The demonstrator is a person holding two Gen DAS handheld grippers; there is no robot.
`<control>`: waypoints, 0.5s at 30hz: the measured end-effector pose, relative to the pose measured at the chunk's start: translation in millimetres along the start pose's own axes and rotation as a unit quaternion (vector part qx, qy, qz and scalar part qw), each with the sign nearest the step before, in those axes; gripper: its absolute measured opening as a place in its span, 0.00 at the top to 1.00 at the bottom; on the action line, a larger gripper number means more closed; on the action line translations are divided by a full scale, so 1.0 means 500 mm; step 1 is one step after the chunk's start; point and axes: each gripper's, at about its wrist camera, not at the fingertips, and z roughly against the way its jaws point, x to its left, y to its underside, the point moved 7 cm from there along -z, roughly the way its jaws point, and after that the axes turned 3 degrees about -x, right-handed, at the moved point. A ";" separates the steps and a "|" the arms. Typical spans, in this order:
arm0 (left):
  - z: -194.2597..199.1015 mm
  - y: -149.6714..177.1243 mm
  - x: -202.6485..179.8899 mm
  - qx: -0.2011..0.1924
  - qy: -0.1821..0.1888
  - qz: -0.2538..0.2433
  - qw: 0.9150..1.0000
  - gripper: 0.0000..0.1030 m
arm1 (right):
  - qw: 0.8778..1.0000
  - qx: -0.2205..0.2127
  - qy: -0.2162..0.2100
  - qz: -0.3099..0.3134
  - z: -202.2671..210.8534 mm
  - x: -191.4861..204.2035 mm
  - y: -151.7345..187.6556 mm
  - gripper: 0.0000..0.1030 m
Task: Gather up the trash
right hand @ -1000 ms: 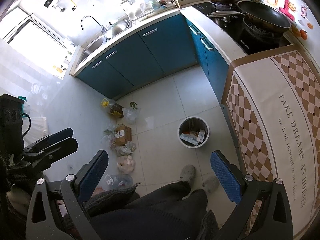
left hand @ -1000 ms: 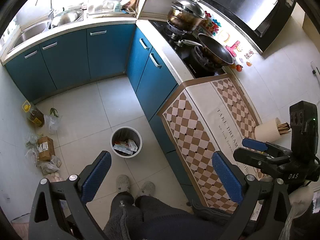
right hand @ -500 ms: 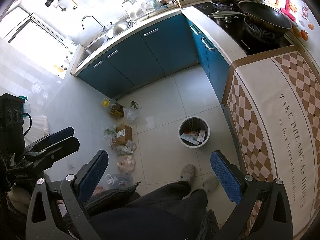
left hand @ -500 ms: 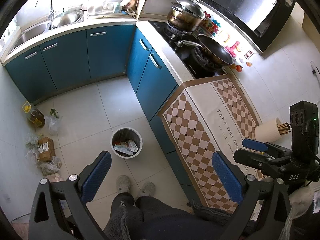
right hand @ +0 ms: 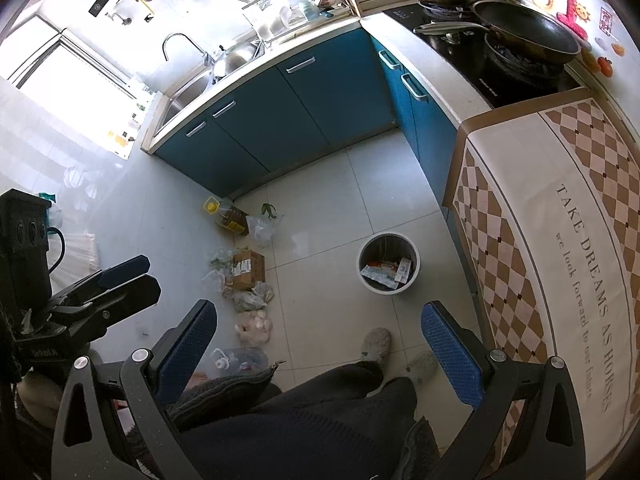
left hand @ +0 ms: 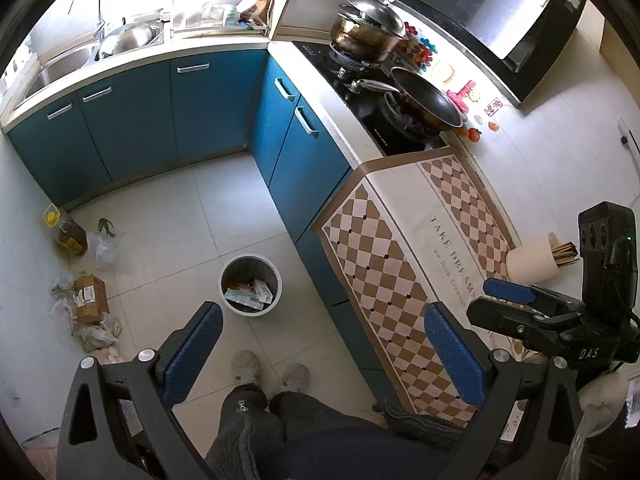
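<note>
Trash bin: round white bin (left hand: 251, 284) on the tiled floor (left hand: 168, 216), just beside the blue cabinets (left hand: 128, 120); a few wrappers and packets (right hand: 386, 270) already lying in it.
Loose trash: along the wall, well apart from the bin. Cardboard box (right hand: 248, 269), crumpled plastic bags (right hand: 262, 230), an oil bottle (right hand: 228, 218) with a yellow cap.
Left claw: (left hand: 320, 354) spread wide, nothing between the blue pads, held high over the floor above the person's slippers (left hand: 270, 372).
Right claw: (right hand: 316, 342) also wide and empty, pointing down at the floor near the bin.
Surface: checkered cloth (right hand: 560, 240) covers it, with a roll of paper (left hand: 532, 258) on the far side.
Stove: frying pan (left hand: 426, 98) and a lidded pot (left hand: 366, 34) on the burners.
</note>
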 end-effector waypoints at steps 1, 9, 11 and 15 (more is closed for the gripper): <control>0.000 0.000 -0.001 0.000 0.001 -0.001 1.000 0.00 | 1.000 0.000 0.000 0.000 0.000 -0.001 0.000 0.00; 0.000 0.005 -0.010 -0.001 0.000 0.001 1.000 0.00 | 1.000 -0.005 0.001 -0.006 0.008 0.000 0.005 0.00; -0.001 0.005 -0.014 -0.002 0.000 0.000 1.000 0.00 | 1.000 -0.006 0.002 -0.006 0.010 0.000 0.007 0.00; -0.001 0.006 -0.014 -0.002 0.000 0.001 1.000 0.00 | 1.000 -0.006 0.001 -0.007 0.010 -0.001 0.007 0.00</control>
